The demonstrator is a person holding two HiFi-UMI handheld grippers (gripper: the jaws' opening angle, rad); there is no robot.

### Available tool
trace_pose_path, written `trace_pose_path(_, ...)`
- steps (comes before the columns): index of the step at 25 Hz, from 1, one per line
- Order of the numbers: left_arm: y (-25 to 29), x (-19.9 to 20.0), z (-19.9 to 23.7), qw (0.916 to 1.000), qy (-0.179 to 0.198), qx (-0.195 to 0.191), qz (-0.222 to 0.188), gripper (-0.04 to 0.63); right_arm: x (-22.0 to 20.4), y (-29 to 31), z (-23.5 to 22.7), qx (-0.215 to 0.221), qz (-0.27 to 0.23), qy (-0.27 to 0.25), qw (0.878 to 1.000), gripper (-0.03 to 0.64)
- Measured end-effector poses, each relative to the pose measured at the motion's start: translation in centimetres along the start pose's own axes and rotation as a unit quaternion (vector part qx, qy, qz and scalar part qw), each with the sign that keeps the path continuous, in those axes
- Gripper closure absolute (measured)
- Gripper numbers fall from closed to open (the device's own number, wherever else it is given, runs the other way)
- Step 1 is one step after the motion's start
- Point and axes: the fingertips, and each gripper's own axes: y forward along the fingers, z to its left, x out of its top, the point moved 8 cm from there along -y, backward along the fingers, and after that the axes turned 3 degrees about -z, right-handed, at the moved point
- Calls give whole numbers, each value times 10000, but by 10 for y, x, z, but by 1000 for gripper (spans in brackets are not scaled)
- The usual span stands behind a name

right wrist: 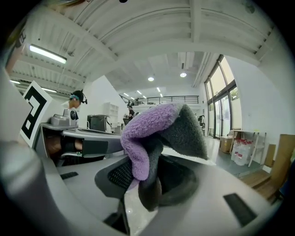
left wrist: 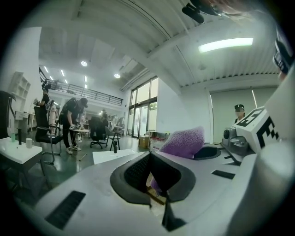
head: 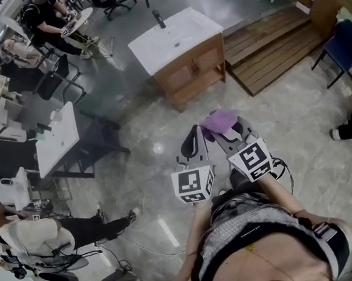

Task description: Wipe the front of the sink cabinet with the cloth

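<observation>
Close in front of the person's torso, the left gripper (head: 194, 130) has its jaws brought together at the tips with nothing clamped between them. Just beside it, the right gripper (head: 225, 131) is clamped on the purple-and-grey cloth (head: 219, 121), which bunches up above the jaw tips. Farther ahead, the wooden sink cabinet (head: 193, 67) with its white basin top (head: 171, 37) stands on the floor (head: 283, 116), well apart from both grippers and not touched by the cloth.
</observation>
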Motion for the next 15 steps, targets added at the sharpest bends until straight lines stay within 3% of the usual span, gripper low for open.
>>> trace_pose_path(15, 60, -2, -12, 9983, -253, 523, -36, 595, -4, 26, -68, 725, -84, -70, 9973, 437)
